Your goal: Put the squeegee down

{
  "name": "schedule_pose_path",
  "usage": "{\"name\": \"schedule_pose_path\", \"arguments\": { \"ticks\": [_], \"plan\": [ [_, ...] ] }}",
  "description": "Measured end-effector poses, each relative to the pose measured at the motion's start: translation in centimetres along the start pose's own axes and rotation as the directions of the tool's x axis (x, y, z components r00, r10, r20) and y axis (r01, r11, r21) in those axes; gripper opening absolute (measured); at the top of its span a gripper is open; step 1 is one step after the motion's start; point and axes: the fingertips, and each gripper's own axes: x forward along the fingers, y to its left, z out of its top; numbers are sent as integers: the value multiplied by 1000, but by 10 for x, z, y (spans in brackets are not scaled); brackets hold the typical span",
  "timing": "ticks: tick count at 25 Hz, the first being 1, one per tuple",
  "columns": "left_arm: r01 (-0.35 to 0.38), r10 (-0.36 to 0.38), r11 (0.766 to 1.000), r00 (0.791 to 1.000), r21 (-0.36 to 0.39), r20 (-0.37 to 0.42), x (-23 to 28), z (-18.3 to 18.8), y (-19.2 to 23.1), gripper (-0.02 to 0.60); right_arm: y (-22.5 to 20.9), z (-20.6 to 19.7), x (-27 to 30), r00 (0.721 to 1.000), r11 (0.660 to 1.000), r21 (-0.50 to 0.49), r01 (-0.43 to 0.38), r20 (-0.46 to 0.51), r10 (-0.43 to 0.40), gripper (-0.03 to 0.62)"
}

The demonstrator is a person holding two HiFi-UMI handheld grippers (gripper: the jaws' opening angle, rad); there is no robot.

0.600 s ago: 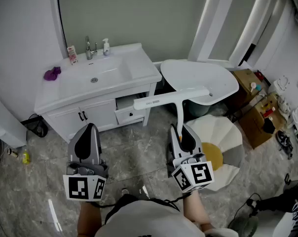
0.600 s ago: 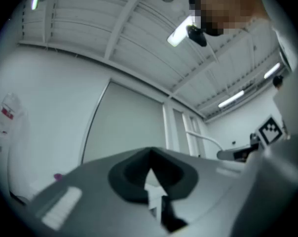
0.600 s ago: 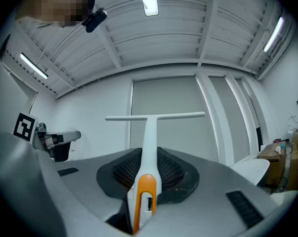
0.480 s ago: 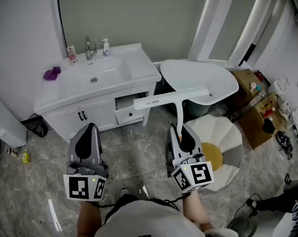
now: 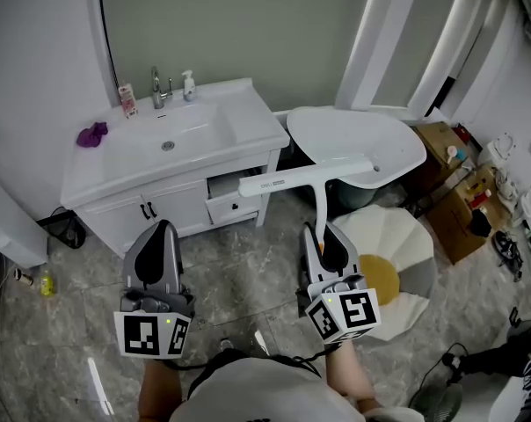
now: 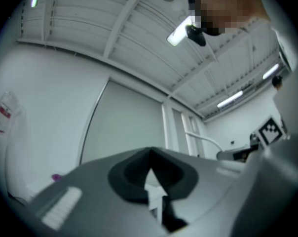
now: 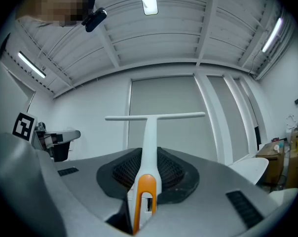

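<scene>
A white squeegee (image 5: 306, 176) with an orange-tipped handle stands upright in my right gripper (image 5: 323, 238), which is shut on the handle. Its crossbar sits level above the jaws, held in the air in front of the vanity. In the right gripper view the squeegee (image 7: 149, 147) rises from between the dark pads, and the right gripper (image 7: 145, 194) clamps its orange end. My left gripper (image 5: 158, 241) hovers at the same height to the left, shut with nothing in it. The left gripper (image 6: 152, 189) shows its pads together in its own view.
A white vanity (image 5: 248, 139) with a sink, faucet (image 5: 158, 86), soap bottle (image 5: 189, 83) and purple cloth (image 5: 92, 133) stands ahead on the left. A white oval basin (image 5: 397, 156) is ahead on the right, cardboard boxes (image 5: 463, 205) beyond it. A round white and yellow object (image 5: 397, 262) lies on the grey tiled floor.
</scene>
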Motion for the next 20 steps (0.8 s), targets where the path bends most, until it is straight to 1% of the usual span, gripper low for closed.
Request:
{"name": "schedule_pose_path", "arguments": {
  "ticks": [5,13,20],
  "plan": [
    [-3,3,1000,1000,3,2,3,-3,24,8,7,-7,17,1000,999,31,27,2,-27,89],
    [-2,2,1000,1000,-1,-1,7,-13,61,8,30,-14,41,999,999,35,34,23,-35,89],
    [6,-6,1000,1000,-20,-13,33,-31,77,8,25,-25,70,999,999,26,48,6,-48,89]
  ]
}}
